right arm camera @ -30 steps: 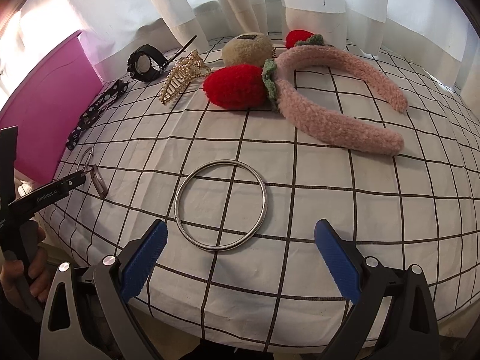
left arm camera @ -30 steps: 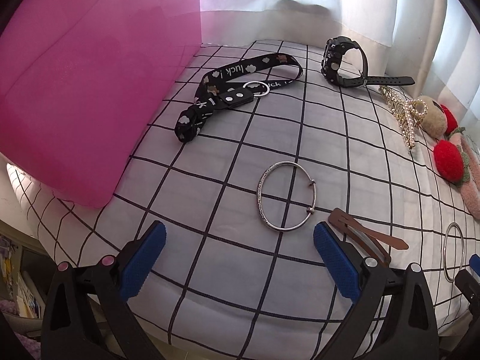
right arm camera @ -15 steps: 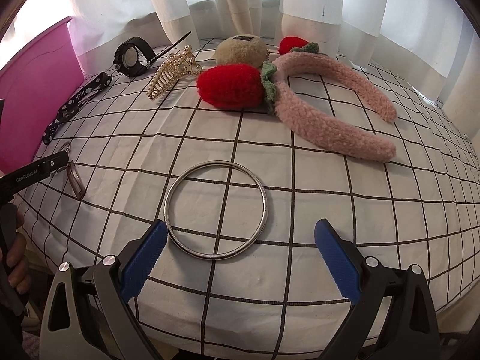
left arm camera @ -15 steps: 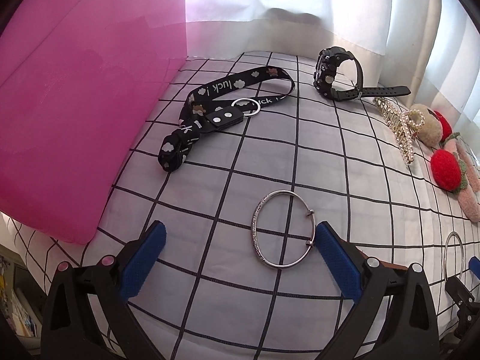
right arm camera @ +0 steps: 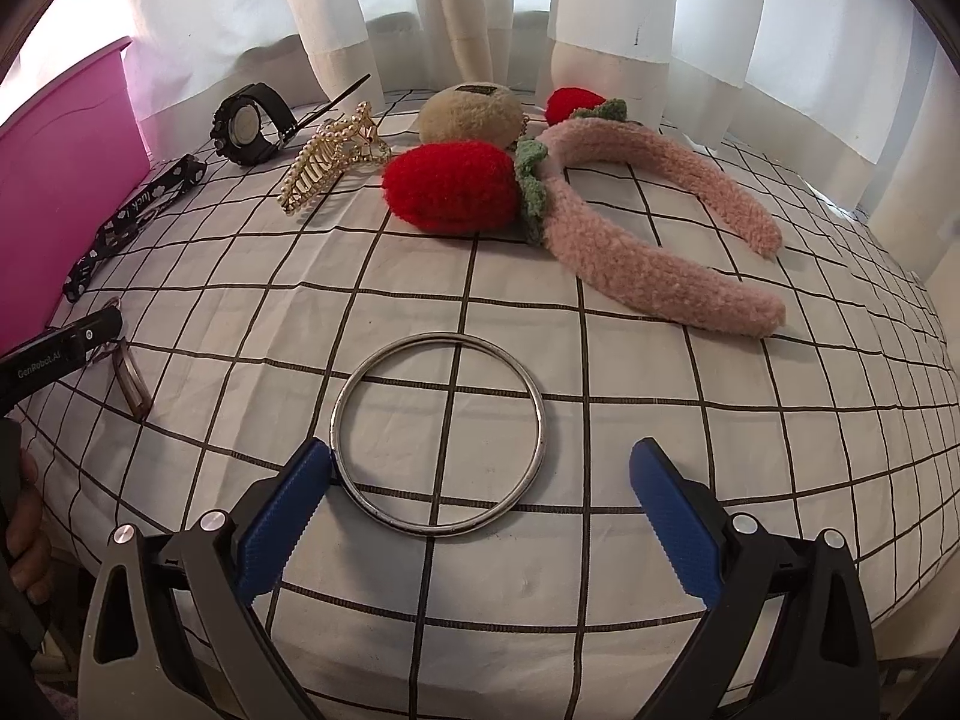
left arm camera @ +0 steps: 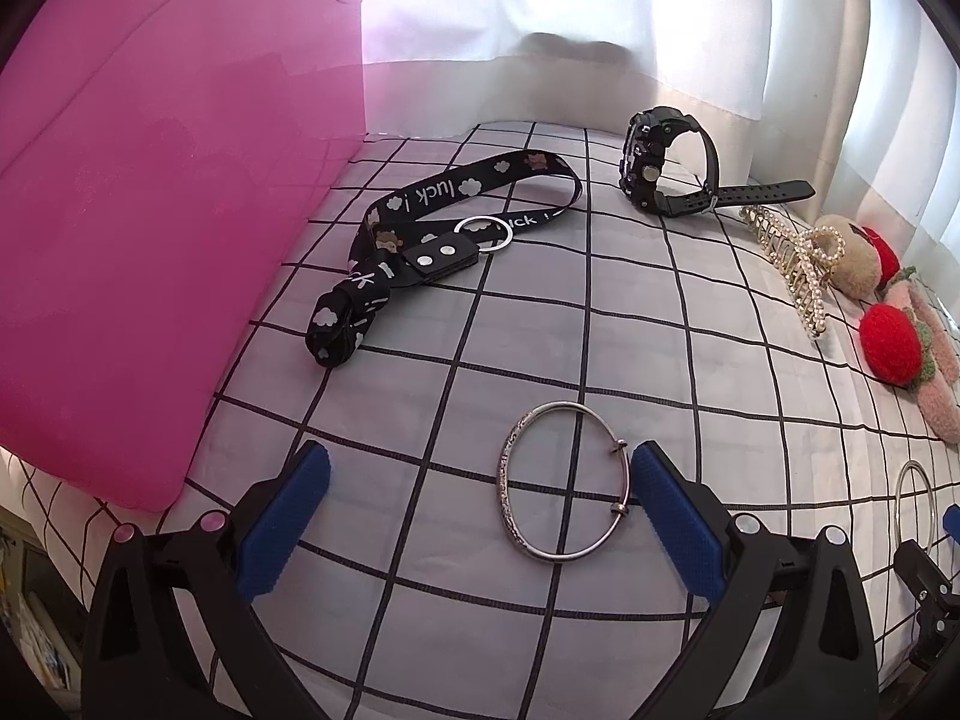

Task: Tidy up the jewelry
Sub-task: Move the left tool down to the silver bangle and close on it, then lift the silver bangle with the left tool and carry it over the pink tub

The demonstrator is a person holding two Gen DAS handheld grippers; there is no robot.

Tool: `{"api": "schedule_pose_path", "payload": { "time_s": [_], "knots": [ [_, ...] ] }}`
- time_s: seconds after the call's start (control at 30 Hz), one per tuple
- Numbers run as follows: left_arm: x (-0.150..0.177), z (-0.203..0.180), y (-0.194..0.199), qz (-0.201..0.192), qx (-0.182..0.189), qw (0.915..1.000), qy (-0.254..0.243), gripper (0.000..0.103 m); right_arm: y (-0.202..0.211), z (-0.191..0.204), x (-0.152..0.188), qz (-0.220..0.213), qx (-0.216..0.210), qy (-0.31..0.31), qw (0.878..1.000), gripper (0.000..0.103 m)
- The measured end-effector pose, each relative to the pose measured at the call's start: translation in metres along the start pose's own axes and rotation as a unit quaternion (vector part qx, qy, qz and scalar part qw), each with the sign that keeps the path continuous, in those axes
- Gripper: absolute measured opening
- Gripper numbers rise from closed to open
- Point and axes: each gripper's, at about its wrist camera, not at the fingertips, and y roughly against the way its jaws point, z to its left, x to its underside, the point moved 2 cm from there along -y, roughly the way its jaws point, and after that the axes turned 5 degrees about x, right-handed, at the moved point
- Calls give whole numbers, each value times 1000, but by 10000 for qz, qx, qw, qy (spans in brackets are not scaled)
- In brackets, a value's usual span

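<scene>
Covering the whole surface, a white cloth with a black grid (right arm camera: 690, 420) carries everything. A pink bin (left arm camera: 150, 240) stands along the cloth's left edge, its wall filling much of the left wrist view. White curtains (right arm camera: 600, 12) hang behind the table.

A fuzzy pink headband (right arm camera: 648, 240) lies toward the far right, with 2 red knitted strawberries on it; the bigger strawberry (right arm camera: 450, 186) sits at its near-left end. A beige plush pad (right arm camera: 471, 114) rests just behind that strawberry. Left of these lies a black lanyard (left arm camera: 420, 234) with cloud prints and a metal key ring, close to the bin. A black wristwatch (left arm camera: 660, 162) stands on its edge near the curtain, and a gold pearl hair claw (right arm camera: 327, 159) lies between watch and strawberry.

Closer in, a large plain steel bangle (right arm camera: 438, 432) lies flat in front of the right gripper (right arm camera: 480, 516), whose blue fingers are spread wide; the left pad (right arm camera: 282, 510) sits just beside the bangle's rim, contact unclear. A smaller engraved silver bangle (left arm camera: 564, 480) lies flat between the spread fingers of the left gripper (left arm camera: 480, 516), its clasp side just beside the right pad (left arm camera: 672, 516). Neither tool grips anything. A brown hair clip (right arm camera: 132, 384) lies near the left gripper's tip.
</scene>
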Motion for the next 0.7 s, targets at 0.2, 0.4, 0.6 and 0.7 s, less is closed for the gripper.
{"api": "schedule_pose_path", "payload": {
  "time_s": [0.2,0.4,0.6,0.7],
  "knots": [
    [6,-1,6,-71,18,10000,-23,92,1,1,-1,50,-25,-10,10000,94],
    [9,-14,14,-115,140,9997,-174,66,4,3,1,16,-94,46,9999,87],
    [12,-23,19,-182,197,9989,-373,42,10,11,3,-106,-169,241,9995,67],
    [10,-18,19,-131,276,9991,-280,41,11,10,3,-145,-241,220,9994,66]
  ]
}}
